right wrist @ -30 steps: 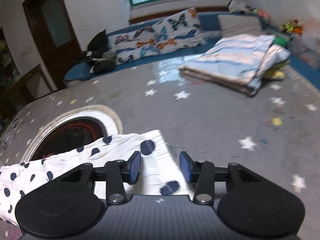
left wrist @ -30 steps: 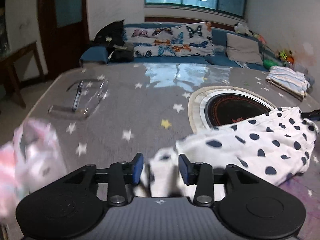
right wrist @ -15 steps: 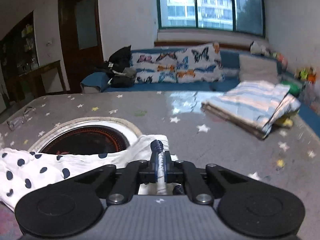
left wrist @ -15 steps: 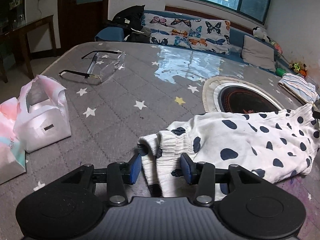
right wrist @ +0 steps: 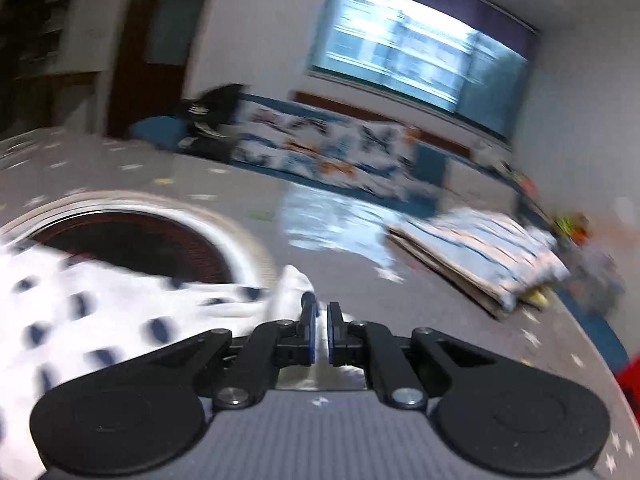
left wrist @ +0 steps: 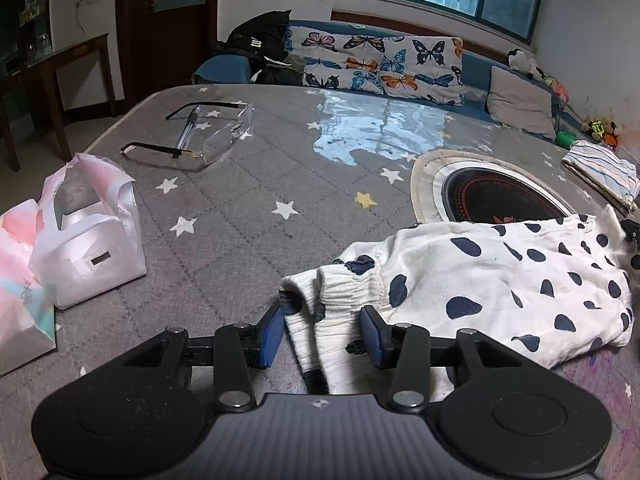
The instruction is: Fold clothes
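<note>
My left gripper (left wrist: 322, 334), jaws apart, straddles the spotted garment's (left wrist: 500, 276) ribbed cuff; my right gripper (right wrist: 320, 330), jaws closed, pinches its far edge.

**Grey star mat and what's on it**

I see a grey mat (left wrist: 248, 184) with stars. On it lie glasses (left wrist: 192, 140) with a pen (left wrist: 188, 128) across them, torn bags (left wrist: 84, 236) at the left, a round rug (left wrist: 424, 184), the dotted garment (left wrist: 500, 280) partly over that rug, and folded striped cloth (left wrist: 604, 172) far right.
</note>
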